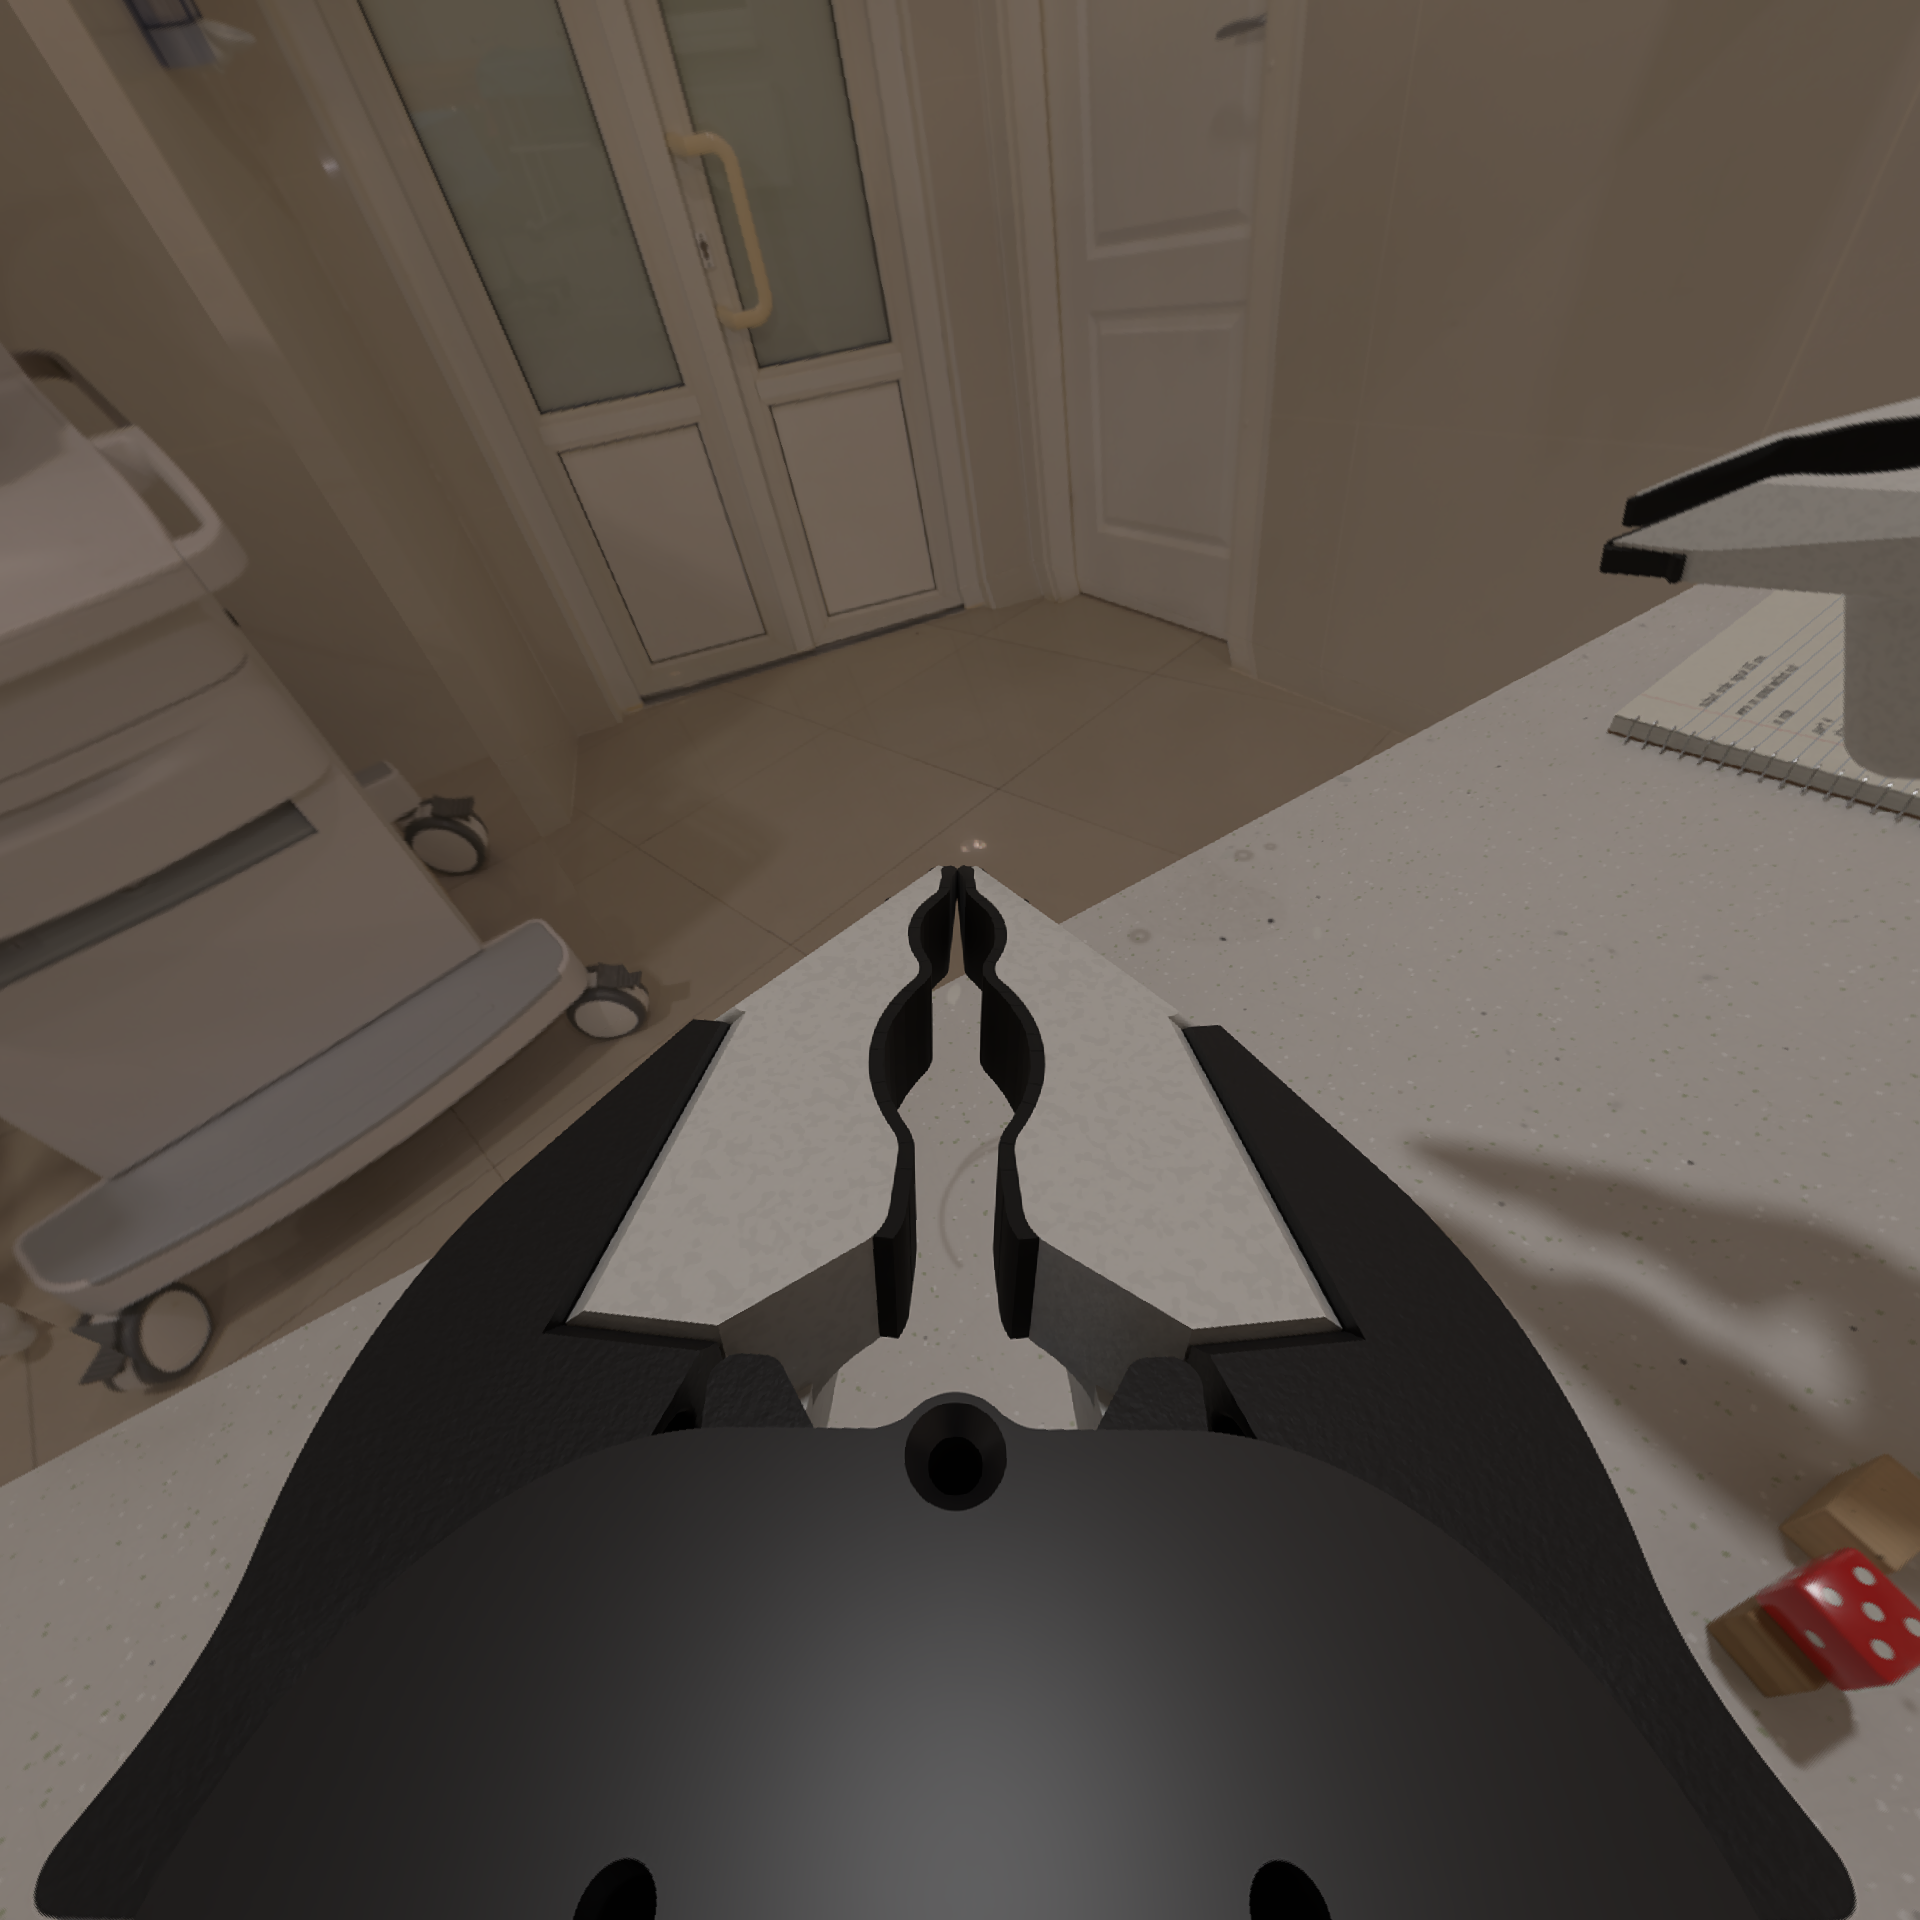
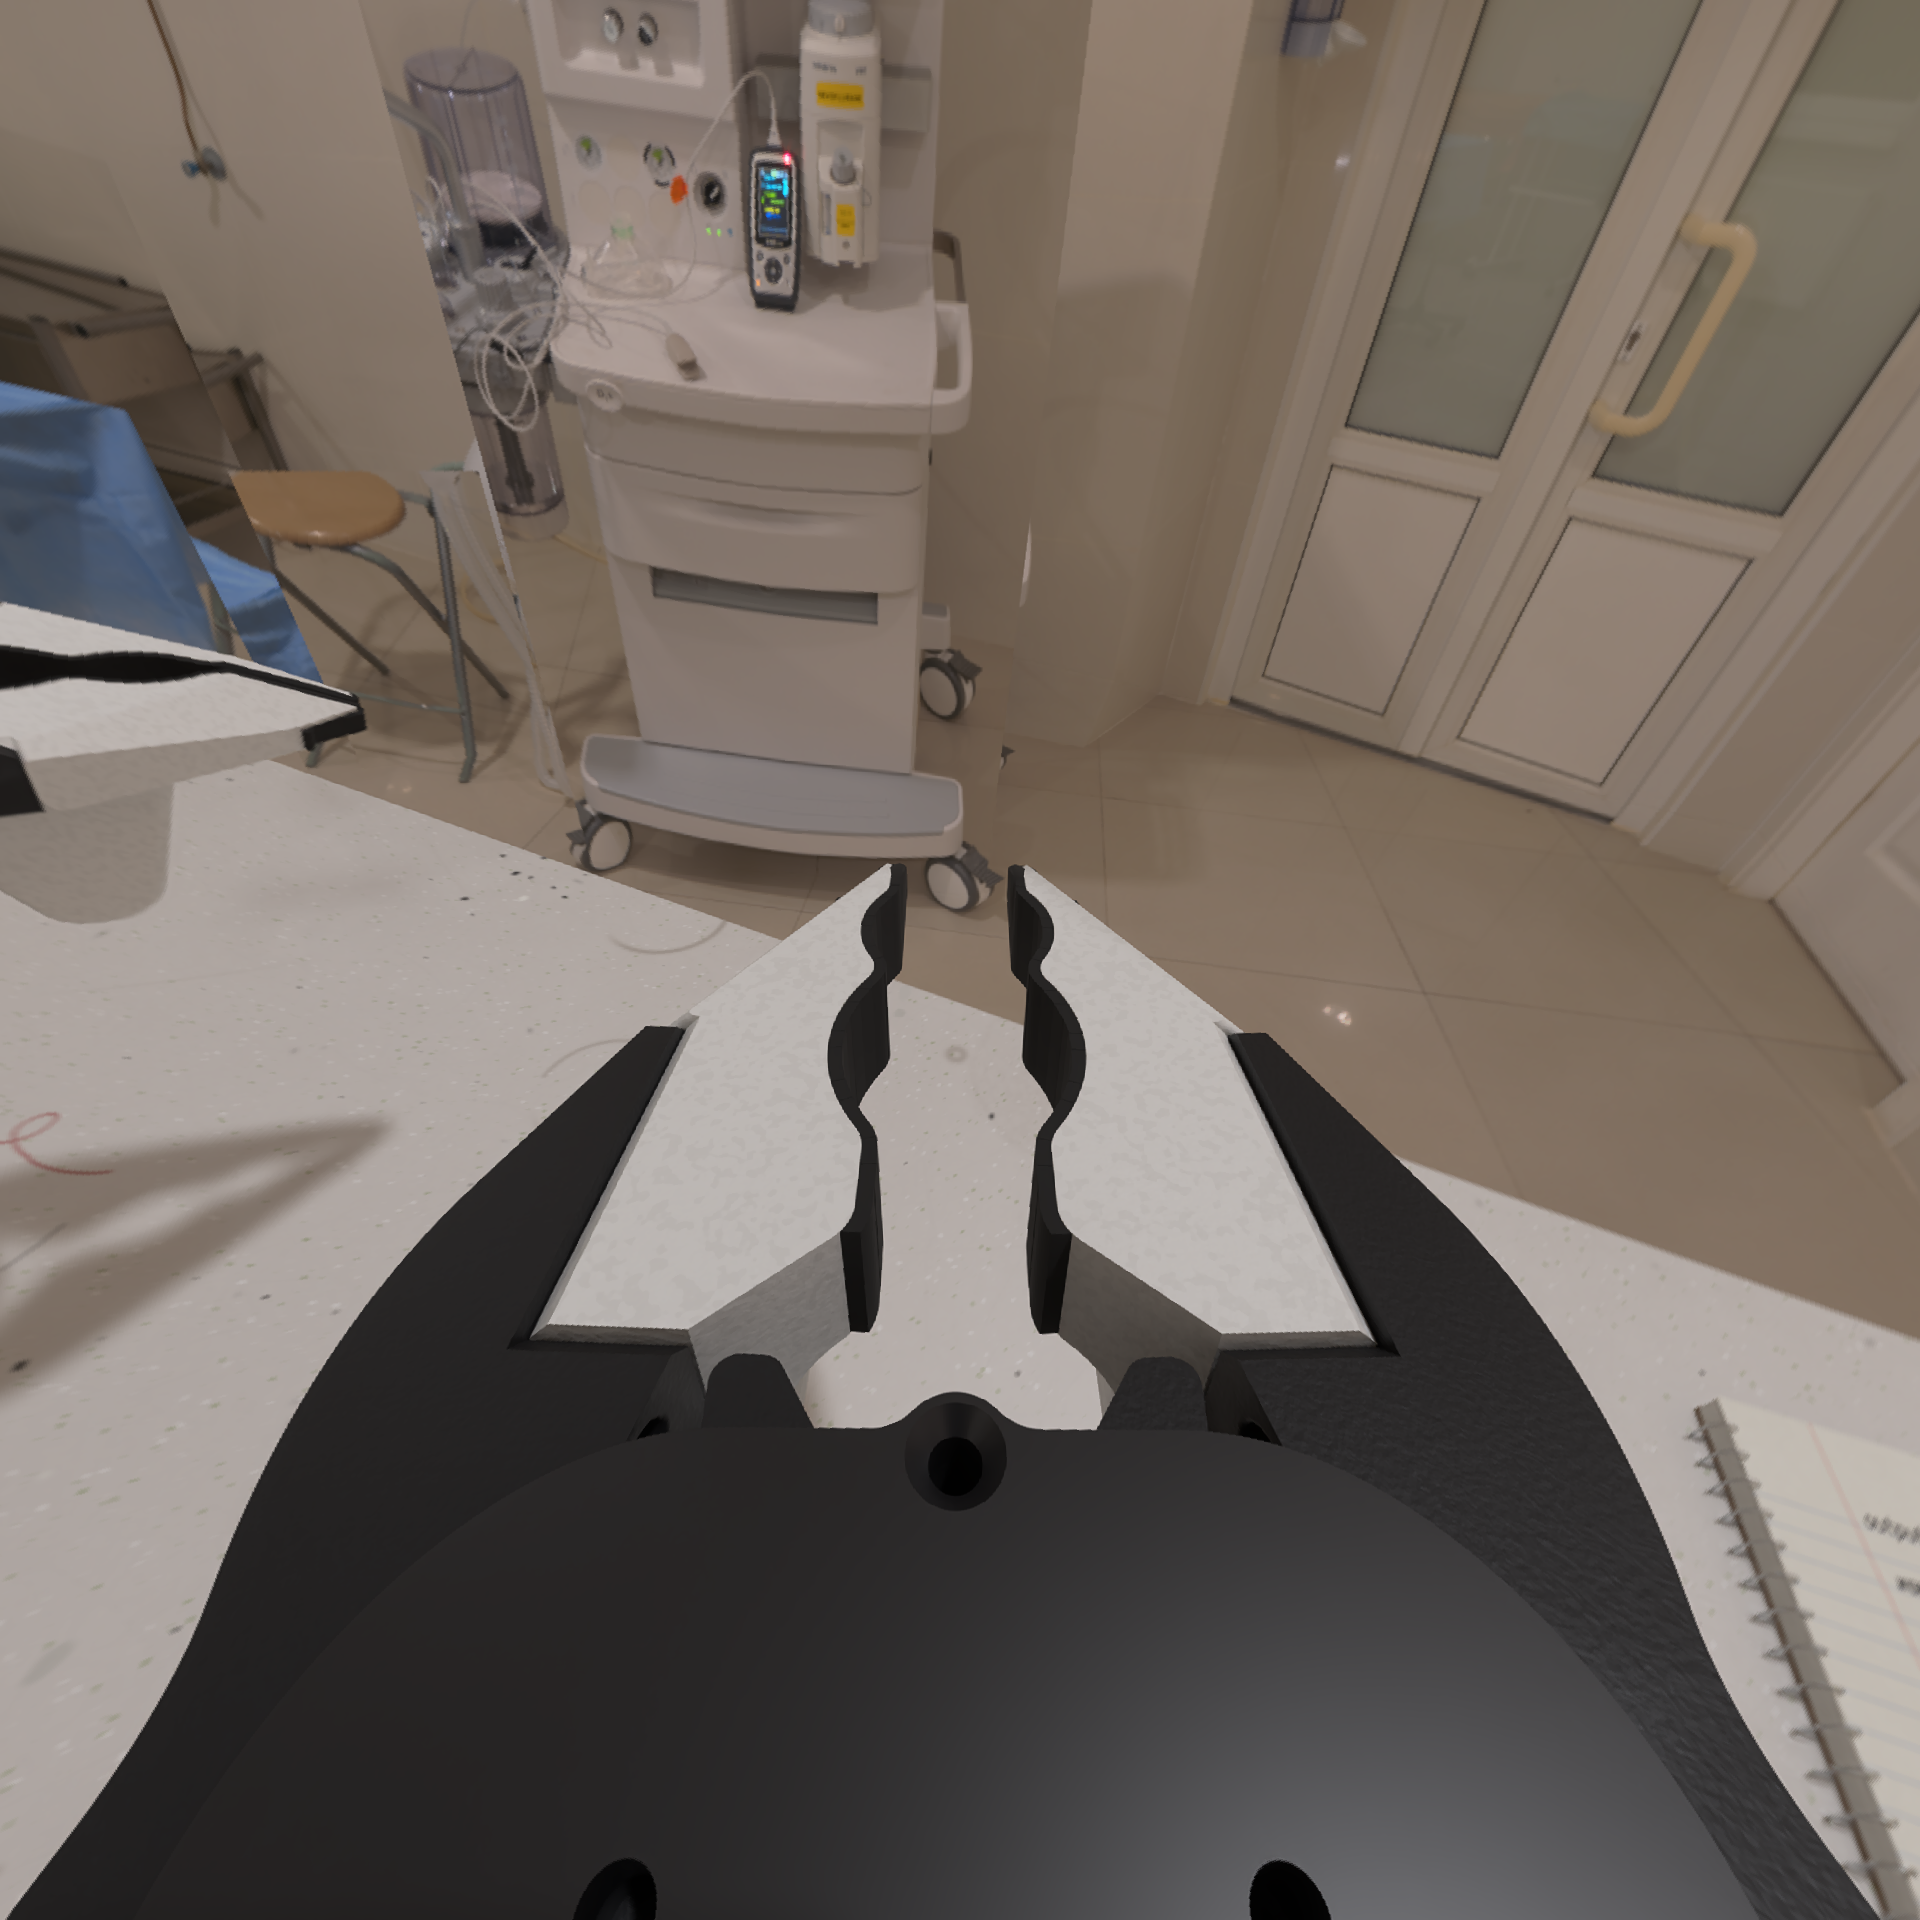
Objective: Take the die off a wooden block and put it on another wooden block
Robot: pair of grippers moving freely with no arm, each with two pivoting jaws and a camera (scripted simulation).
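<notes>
The die [image 1: 1844, 1645], red with white dots, sits at the lower right of the left wrist view on one wooden block [image 1: 1756, 1654]. A second wooden block [image 1: 1844, 1519] lies just behind it, so the transfer looks short. The die seems to rest near one side of its block, which probably leaves its faces free for a pinch.

The left gripper [image 1: 958, 871] is clenched on nothing, its tips meeting over the table [image 1: 1455, 1039] edge at frame center. It points toward the floor, away from the die, so it is probably only waiting.

The right gripper [image 2: 956, 873] is released, with a clear gap between its fingers and nothing inside. It also hovers near the table edge.

A spiral notebook [image 2: 1849, 1621] lies at the lower right of the right wrist view. The surface around the blocks looks open, so I judge there is room to descend.
</notes>
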